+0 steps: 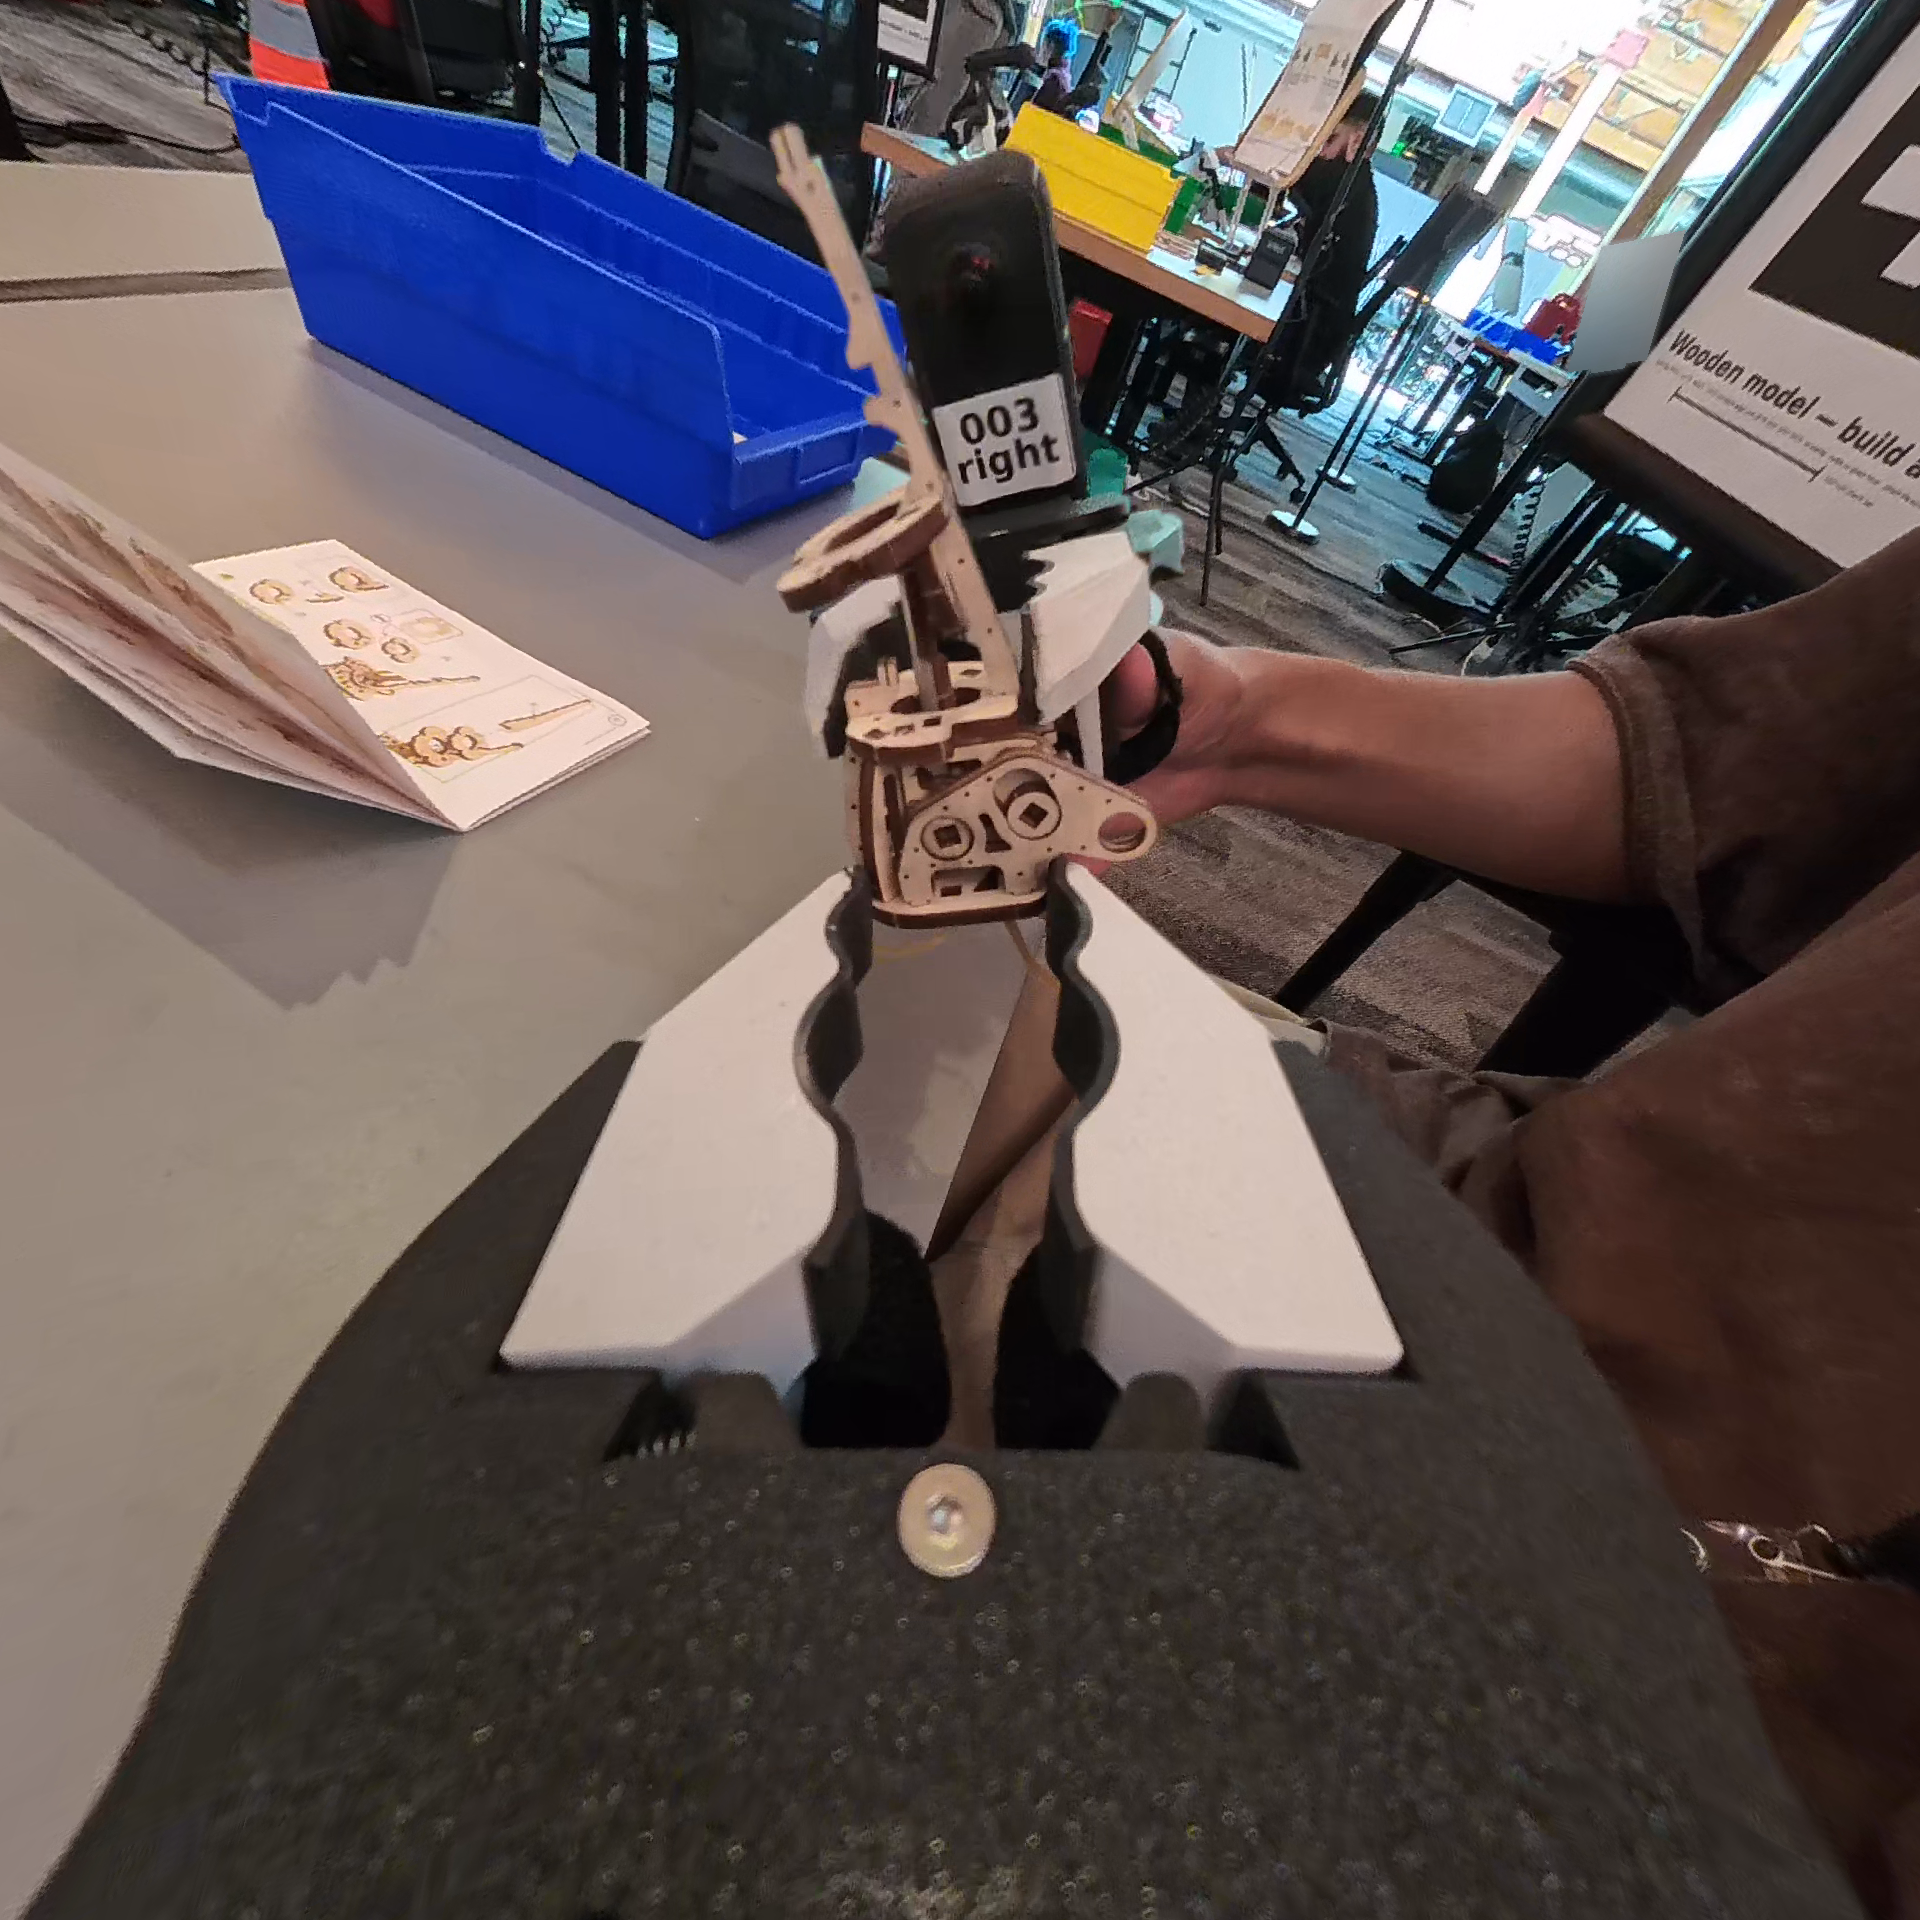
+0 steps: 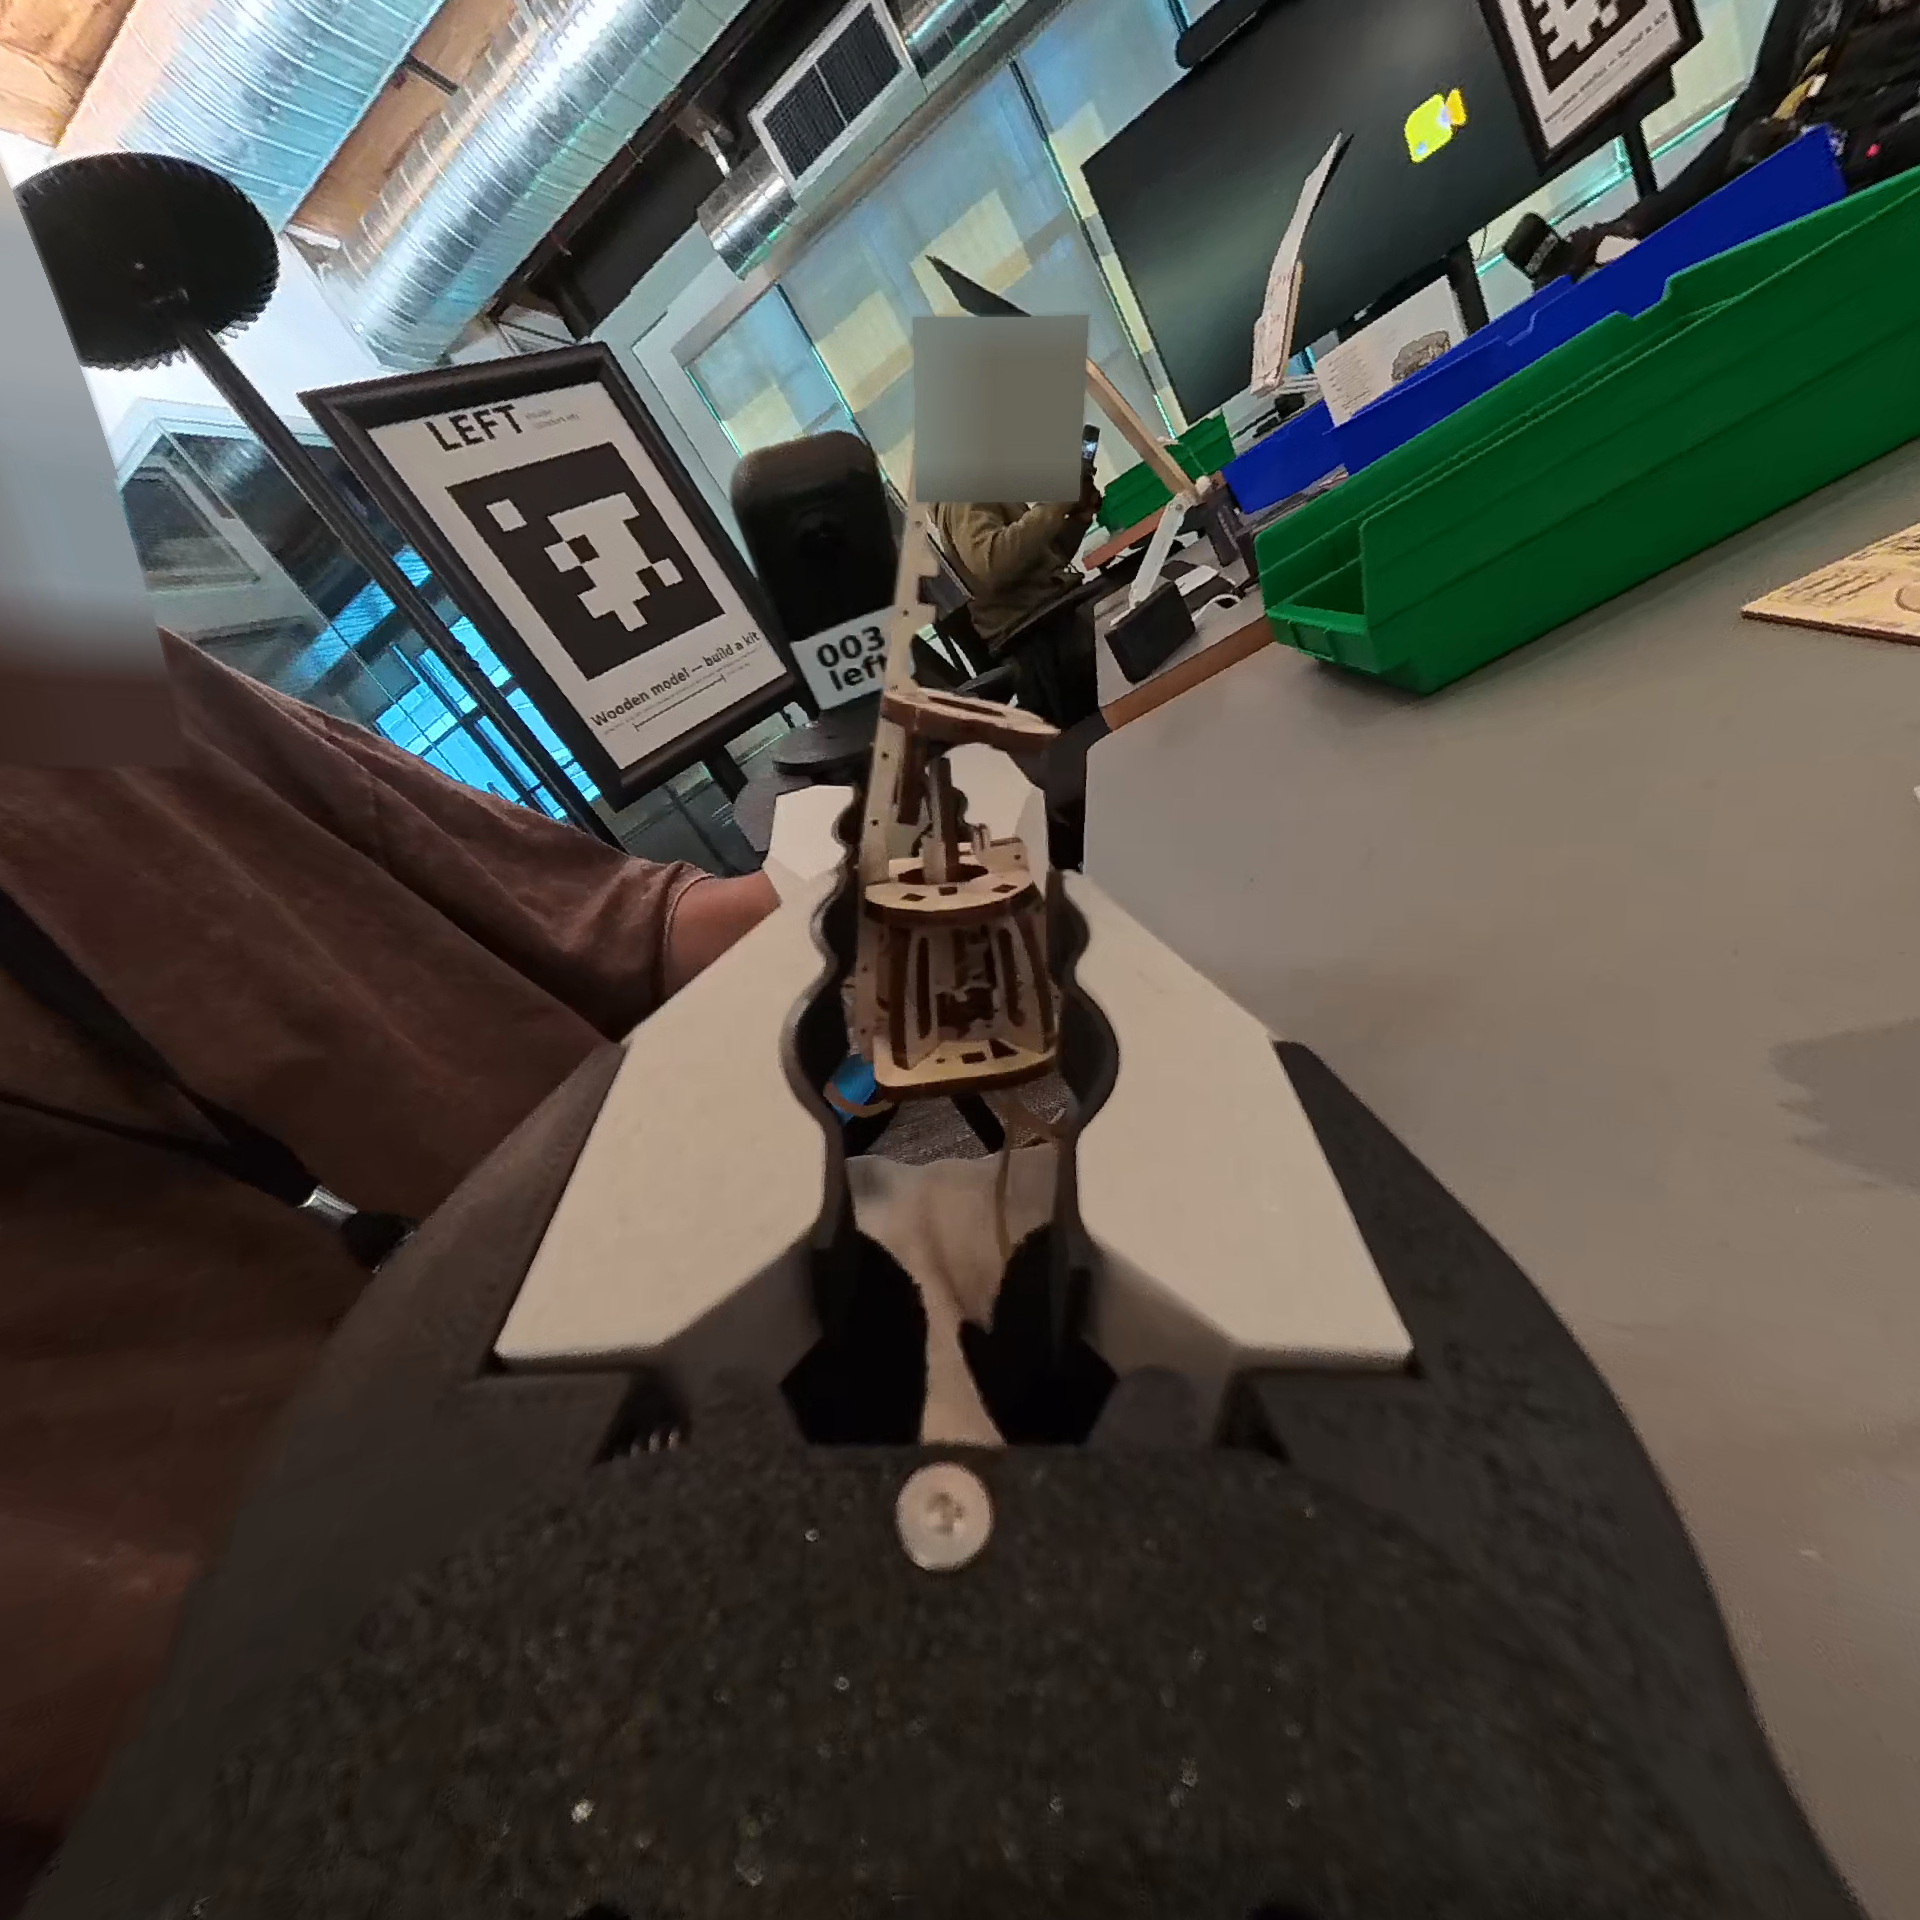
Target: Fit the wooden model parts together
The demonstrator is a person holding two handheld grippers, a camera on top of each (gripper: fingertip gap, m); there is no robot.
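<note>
— Left gripper [image 1: 951,914], what's it doing?
— Its fingertips pinch the base of the wooden model [image 1: 961,790], held in the air right of the booklet [image 1: 312,675].
— And the right gripper [image 2: 961,987]?
— Clamped on the model's body from the far side.
— Handling?
— Light, thin, probably brittle plywood; grip the blocky base, never the notched mast [image 1: 862,322].

One pale laser-cut wooden model assembly [image 1: 956,769] sits between two white-fingered claws. On the grey tabletop [image 1: 208,1039]: one long blue plastic bin [image 1: 540,301], one open paper instruction booklet [image 1: 312,665], one green plastic bin [image 2: 1579,499], one flat wooden sheet [image 2: 1849,592].
</note>
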